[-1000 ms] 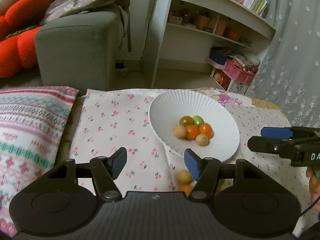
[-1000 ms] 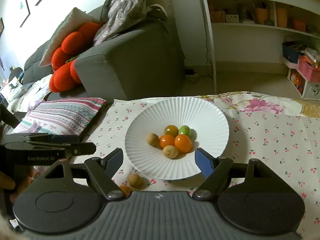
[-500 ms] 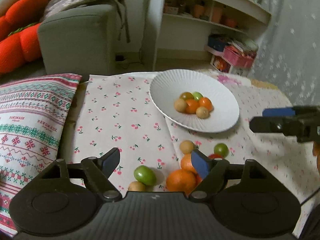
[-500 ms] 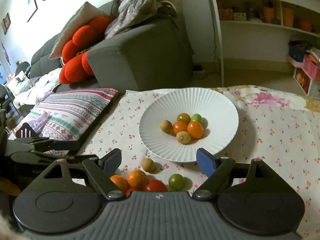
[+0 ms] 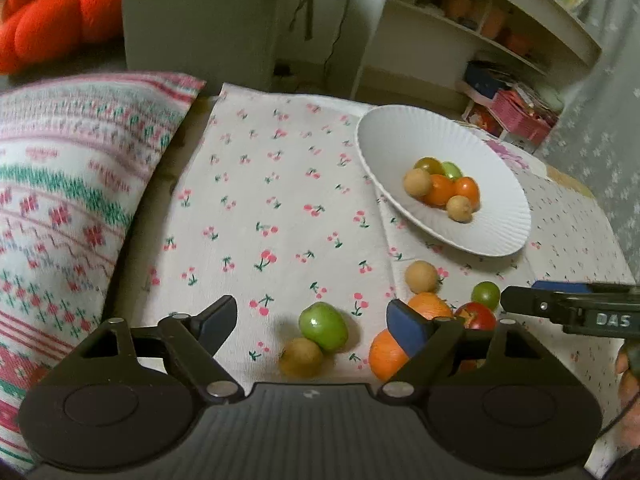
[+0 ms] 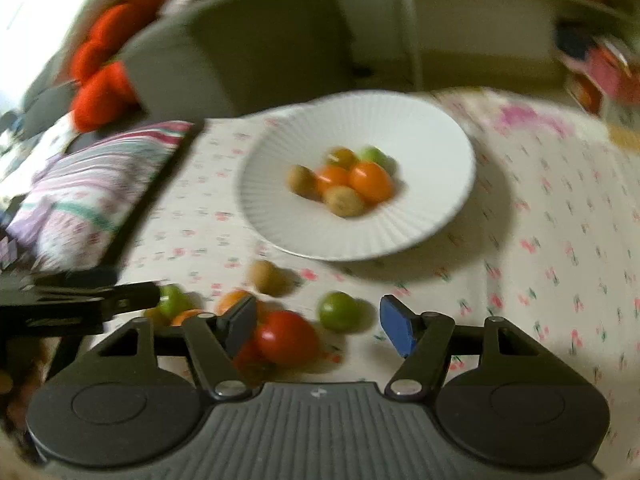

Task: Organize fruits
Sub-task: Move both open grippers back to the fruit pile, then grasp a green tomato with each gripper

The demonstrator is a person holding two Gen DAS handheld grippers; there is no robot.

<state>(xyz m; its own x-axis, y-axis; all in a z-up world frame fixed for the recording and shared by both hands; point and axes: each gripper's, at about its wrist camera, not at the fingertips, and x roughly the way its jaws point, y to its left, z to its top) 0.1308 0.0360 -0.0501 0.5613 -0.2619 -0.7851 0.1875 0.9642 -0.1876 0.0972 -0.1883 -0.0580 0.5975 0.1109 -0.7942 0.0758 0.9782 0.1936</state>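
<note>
Two grippers hang over a cloth printed with small cherries. Toward the upper right of the left wrist view, a white ribbed plate sits on the cloth and holds six small fruits in a huddle: two orange, two tan, one green, one olive-brown.

Loose fruit lies on the cloth nearer the cameras. In the left wrist view the left gripper stands spread wide, its pads pressing on nothing; a green fruit and a tan fruit touching it lie low in the gap between the fingers. An orange sits partly behind the blue pad on the right, a second orange just above it, and a tan ball higher still.

In the blurred right wrist view the right gripper has its jaws closing. A red tomato lies between the fingers, close against the dark left pad; whether that pad touches it I cannot tell, and the blue pad stands clear of it. A small green fruit rests in the same gap, above the tomato.

A striped patterned cushion fills the left side of the left wrist view.
</note>
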